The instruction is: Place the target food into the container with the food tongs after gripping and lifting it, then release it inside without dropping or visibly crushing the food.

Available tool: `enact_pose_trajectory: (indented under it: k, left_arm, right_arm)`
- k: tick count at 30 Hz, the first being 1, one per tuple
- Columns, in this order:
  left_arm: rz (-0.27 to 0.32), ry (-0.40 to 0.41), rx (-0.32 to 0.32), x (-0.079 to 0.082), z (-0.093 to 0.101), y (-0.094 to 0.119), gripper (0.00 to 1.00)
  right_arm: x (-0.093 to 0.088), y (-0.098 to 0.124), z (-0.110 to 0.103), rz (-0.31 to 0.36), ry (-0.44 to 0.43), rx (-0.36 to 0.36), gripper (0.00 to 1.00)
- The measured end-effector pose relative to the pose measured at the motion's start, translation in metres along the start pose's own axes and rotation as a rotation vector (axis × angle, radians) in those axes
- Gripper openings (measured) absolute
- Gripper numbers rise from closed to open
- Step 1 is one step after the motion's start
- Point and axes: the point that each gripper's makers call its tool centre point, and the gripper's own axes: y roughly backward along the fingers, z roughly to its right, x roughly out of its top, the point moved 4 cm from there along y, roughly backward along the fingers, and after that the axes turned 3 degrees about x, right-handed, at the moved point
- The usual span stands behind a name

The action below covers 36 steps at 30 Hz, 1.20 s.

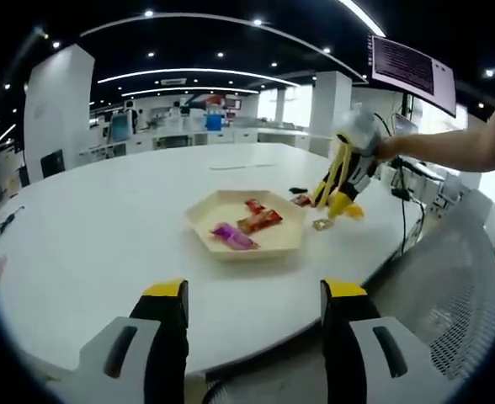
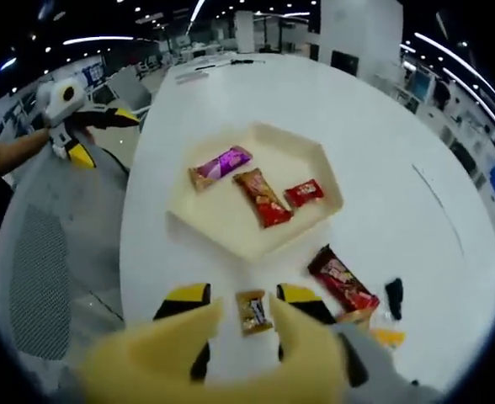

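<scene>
A cream hexagonal tray (image 1: 204, 220) (image 2: 315, 164) on the white table holds a purple packet (image 1: 233, 236) (image 2: 220, 165), an orange-red packet (image 1: 258, 220) (image 2: 262, 197) and a small red packet (image 1: 253, 204) (image 2: 304, 193). My right gripper (image 2: 242, 296) (image 1: 357, 135) is shut on yellow food tongs (image 2: 172, 353) (image 1: 336, 181). The tongs' arms stand spread on either side of a small brown wrapped candy (image 2: 253, 311) (image 1: 322, 224), which lies on the table just outside the tray. My left gripper (image 1: 254, 295) (image 2: 71, 118) is open and empty, off the table's edge.
A red-brown packet (image 2: 342, 279) (image 1: 302, 199), a small black object (image 2: 394, 296) and an orange item (image 2: 386, 337) lie on the table beside the tray. A grey mesh chair (image 1: 458, 278) (image 2: 37, 269) stands at the table's edge. Desks and screens fill the room behind.
</scene>
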Motion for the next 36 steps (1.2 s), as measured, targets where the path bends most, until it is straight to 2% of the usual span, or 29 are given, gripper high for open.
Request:
enact_pose_trajectory:
  k: [9, 25, 36]
  left_arm:
    - [-0.015, 0.005, 0.0, -0.002, 0.0, -0.001, 0.58]
    - [-0.027, 0.011, 0.0, -0.003, 0.0, -0.001, 0.55]
    - [-0.01, 0.001, -0.005, -0.001, 0.001, -0.001, 0.53]
  right_arm:
    - [-0.012, -0.011, 0.002, 0.003, 0.019, -0.003, 0.3]
    - [-0.012, -0.013, 0.003, 0.015, -0.029, 0.023, 0.23]
    - [-0.013, -0.012, 0.002, 0.033, -0.053, 0.011, 0.21]
